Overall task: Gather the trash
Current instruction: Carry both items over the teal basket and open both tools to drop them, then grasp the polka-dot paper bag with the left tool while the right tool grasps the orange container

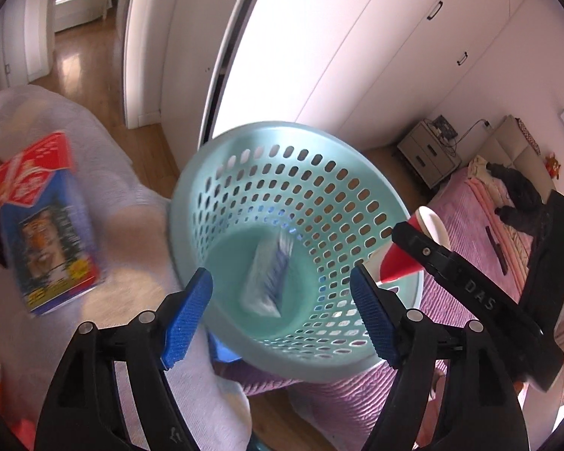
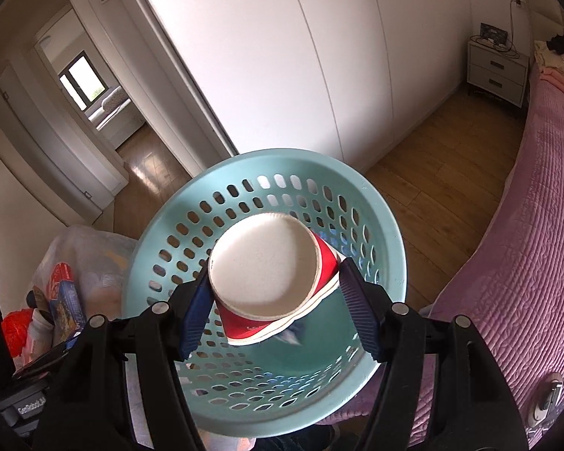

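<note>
Both tools are poised above the teal perforated basket (image 2: 176, 210), which stands at the foot of the pink-quilted bed (image 2: 526, 263). The left tool (image 1: 282, 312) is spread wide with nothing between its blue pads; a blurred blue-and-white wrapper (image 1: 269, 274) is seen inside the basket at its twelve o'clock, seemingly on its way to the bottom. The right tool (image 2: 278, 306) is clamped on a red-and-white paper cup (image 2: 263, 267), base toward the camera, squeezed at nine and three o'clock. The drop is best done with the cup centred over the basket mouth, well inside the rim, then released cleanly so that it is not tipped over the edge. A red-and-blue carton (image 1: 41, 221) is left waiting on pale bedding at ten o'clock from the left tool.
</note>
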Available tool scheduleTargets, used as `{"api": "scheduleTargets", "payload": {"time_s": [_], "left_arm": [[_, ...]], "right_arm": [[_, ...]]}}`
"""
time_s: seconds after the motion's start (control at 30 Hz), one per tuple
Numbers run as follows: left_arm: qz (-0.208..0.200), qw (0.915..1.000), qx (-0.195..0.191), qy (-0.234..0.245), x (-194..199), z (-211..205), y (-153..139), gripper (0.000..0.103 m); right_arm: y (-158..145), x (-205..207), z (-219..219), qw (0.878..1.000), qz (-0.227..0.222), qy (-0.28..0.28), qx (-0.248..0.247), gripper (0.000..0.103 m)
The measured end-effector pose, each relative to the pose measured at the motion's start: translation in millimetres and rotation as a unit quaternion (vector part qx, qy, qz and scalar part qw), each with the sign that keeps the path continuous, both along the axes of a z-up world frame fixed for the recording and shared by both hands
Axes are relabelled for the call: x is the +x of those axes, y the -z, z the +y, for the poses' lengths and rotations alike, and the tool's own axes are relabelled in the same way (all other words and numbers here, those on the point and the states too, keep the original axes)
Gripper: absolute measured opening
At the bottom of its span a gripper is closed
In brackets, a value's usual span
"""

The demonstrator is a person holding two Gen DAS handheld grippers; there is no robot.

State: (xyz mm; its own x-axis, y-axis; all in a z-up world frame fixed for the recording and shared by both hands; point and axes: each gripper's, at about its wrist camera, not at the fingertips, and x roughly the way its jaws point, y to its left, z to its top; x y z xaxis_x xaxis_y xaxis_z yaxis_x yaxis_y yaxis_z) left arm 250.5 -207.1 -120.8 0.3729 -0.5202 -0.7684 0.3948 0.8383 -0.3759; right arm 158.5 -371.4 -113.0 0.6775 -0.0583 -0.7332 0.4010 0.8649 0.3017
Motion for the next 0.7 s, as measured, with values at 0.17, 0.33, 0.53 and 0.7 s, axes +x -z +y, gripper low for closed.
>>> {"api": "scheduleTargets", "payload": {"time_s": [0.17, 0.33, 0.53, 0.7], "left_arm": [[-0.037, 0.9992, -0.003, -0.010, -19.0, 18.9, -21.3, 0.074], [-0.070, 0.9972, -0.012, -0.026, -41.2, 44.4, -42.8, 0.074], [-0.102, 0.9930, -0.026, -0.054, -70.8, 86.1, -65.0, 0.074], [-0.132, 0.9870, -0.024, -0.089, -95.5, 127.6, -80.6, 0.074]], "right_arm": [[-9.5, -6.6, 10.1, 1.000, -0.012, -0.007, -0.005, 0.067], [-23.0, -16.0, 27.3, 0.999, -0.024, -0.023, -0.016, 0.067], [-45.4, -24.3, 59.4, 0.998, -0.042, -0.049, -0.024, 0.067], [-56.7, -28.6, 97.0, 0.994, -0.054, -0.088, -0.031, 0.067]]}}
